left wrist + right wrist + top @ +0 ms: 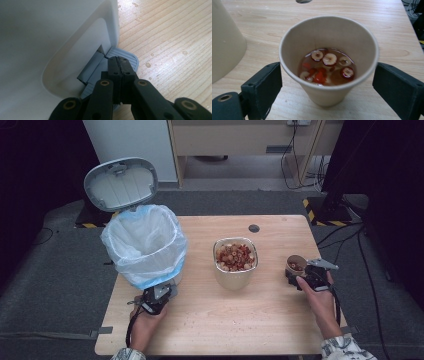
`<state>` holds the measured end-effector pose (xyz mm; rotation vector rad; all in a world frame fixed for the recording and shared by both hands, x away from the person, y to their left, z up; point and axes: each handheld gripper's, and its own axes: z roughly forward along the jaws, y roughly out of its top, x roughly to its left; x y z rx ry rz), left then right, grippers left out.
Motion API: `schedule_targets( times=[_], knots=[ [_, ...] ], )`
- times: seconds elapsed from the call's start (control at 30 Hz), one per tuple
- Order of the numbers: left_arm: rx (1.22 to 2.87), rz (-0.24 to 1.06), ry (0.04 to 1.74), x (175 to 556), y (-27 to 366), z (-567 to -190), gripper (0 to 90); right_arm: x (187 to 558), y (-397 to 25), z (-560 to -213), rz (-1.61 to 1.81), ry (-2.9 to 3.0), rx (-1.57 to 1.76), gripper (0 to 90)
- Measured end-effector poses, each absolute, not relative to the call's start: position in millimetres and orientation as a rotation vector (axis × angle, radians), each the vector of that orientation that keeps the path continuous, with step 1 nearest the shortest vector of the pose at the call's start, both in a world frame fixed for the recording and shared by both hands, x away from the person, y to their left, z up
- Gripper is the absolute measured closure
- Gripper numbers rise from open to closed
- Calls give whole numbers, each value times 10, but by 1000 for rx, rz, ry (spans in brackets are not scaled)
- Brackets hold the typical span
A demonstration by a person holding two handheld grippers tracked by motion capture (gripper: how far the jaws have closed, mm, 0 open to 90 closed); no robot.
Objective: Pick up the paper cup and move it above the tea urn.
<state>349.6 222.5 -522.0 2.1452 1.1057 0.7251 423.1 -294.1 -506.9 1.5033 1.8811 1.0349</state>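
Note:
A white pedal bin (150,270) lined with a pale bag stands at the table's left, its grey lid (121,183) raised. My left gripper (157,296) is at the bin's foot. In the left gripper view it (119,61) is shut, its tips resting on the grey ribbed pedal (128,56) beside the white bin wall (50,37). At the right a paper cup (296,265) stands on the table. My right gripper (301,276) is open, one jaw on each side of the cup (322,32). The cup holds liquid with red and white slices (327,66).
A cream bowl (235,281) heaped with red and pale pieces stands mid-table; its wall (224,42) is left of the cup. Water drops (148,65) dot the wood near the pedal. A round hole (254,228) sits near the table's far edge.

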Motion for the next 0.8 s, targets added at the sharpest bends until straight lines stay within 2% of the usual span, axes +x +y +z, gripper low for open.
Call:
schedule_targets(
  times=[0.43,0.63,0.8],
  knots=[
    [2144,726,1106,3495,2224,-5221,884,4363,-2925,-5160,1047,1859,1469,190],
    [2144,725,1106,3496,2225,-5221,884,4368,-2914,-5165,1050,1885,1436,274],
    [2143,723,1105,3496,2227,-5221,884,4350,-2924,-5133,1052,1915,1398,298]
  ],
)
